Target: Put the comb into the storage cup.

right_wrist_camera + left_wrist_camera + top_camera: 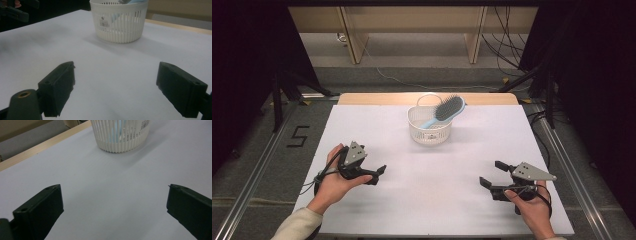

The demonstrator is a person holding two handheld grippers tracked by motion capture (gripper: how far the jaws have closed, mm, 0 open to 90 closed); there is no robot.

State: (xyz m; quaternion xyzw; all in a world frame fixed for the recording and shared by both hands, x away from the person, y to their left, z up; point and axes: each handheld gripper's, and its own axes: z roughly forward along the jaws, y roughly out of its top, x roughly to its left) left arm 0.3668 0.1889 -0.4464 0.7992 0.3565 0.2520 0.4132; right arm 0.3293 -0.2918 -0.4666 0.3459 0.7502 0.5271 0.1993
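A white slatted basket (429, 131) stands at the back middle of the white table. A light-blue hairbrush (443, 111) with dark bristles leans in it, its head sticking out to the upper right. The basket (120, 135) also appears ahead of the left gripper and, as the basket (118, 22), ahead of the right one. My left gripper (379, 173) rests near the front left, open and holding nothing; its jaws stand wide apart in the left gripper view (113, 205). My right gripper (492, 174) sits at the front right, open and holding nothing (115, 86).
The white table sheet (432, 175) spreads between the grippers and the basket. A wooden table edge (377, 98) runs behind it. Metal rails, cables and dark stands flank both sides. A "5" marks the floor at left (298, 136).
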